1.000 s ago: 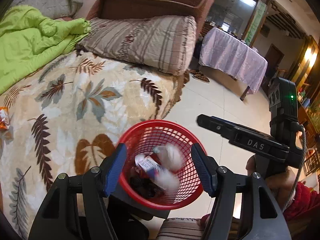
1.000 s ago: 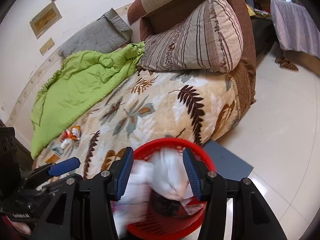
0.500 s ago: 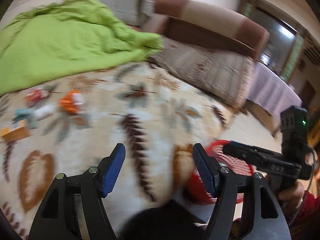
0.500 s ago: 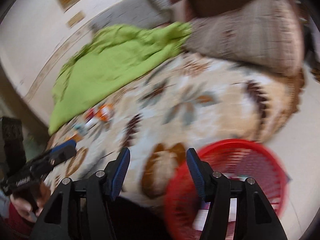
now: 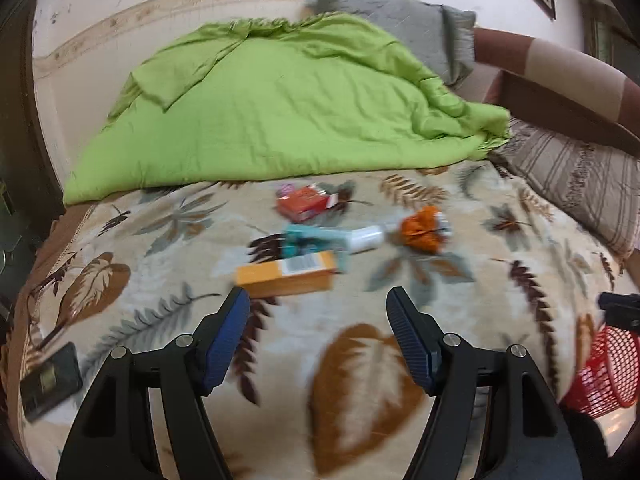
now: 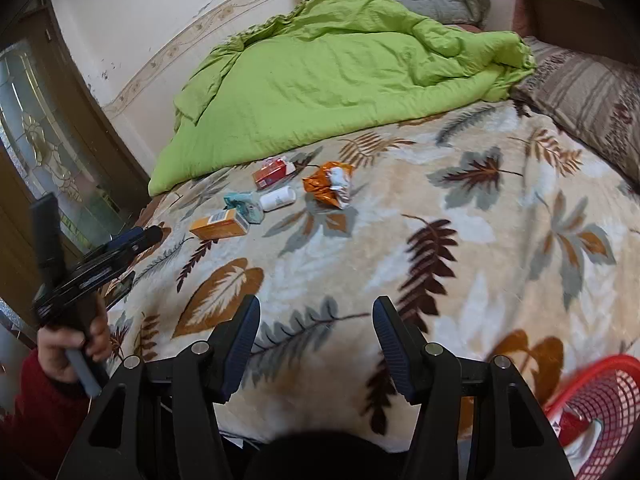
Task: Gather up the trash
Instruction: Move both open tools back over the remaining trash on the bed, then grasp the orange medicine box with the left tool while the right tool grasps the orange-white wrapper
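Note:
Trash lies on the leaf-patterned bed: an orange box (image 5: pixel 286 276) (image 6: pixel 219 225), a teal packet (image 5: pixel 314 242) (image 6: pixel 245 205), a white bottle (image 5: pixel 366 239) (image 6: pixel 278 199), a red box (image 5: pixel 305 203) (image 6: pixel 272 173) and a crumpled orange wrapper (image 5: pixel 424 230) (image 6: pixel 329 183). My left gripper (image 5: pixel 318 312) is open and empty, just short of the orange box. My right gripper (image 6: pixel 316 320) is open and empty, farther back over the blanket. The red mesh basket (image 5: pixel 608 372) (image 6: pixel 600 412) stands at the right edge, with trash inside.
A green quilt (image 5: pixel 280 100) covers the far half of the bed. A striped pillow (image 5: pixel 580 176) lies at the right, a grey one (image 5: pixel 400 32) behind. A dark phone (image 5: pixel 50 380) lies at the bed's left edge.
Both grippers have swung left from above the red basket to face the trash on the bed. The basket is now at the right edge of both views.

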A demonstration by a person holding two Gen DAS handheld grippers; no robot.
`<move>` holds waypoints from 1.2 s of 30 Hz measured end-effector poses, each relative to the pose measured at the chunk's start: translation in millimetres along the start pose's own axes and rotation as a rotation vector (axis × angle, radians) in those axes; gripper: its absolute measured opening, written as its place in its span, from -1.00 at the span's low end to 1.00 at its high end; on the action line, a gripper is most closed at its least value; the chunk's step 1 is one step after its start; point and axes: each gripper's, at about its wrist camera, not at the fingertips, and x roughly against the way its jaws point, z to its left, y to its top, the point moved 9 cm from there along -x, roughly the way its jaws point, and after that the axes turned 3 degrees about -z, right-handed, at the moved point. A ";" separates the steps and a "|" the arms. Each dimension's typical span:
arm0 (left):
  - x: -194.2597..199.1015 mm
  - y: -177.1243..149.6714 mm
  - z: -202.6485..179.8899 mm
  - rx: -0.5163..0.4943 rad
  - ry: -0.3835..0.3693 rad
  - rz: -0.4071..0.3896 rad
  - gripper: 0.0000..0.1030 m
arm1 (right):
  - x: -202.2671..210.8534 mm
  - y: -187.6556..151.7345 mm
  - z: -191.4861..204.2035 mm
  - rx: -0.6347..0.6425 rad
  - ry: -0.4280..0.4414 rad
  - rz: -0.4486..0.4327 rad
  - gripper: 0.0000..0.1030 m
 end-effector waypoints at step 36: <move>-139.2 -8.8 44.4 0.145 -0.285 0.224 0.38 | -51.9 -8.0 -18.9 -0.064 -0.028 0.102 0.24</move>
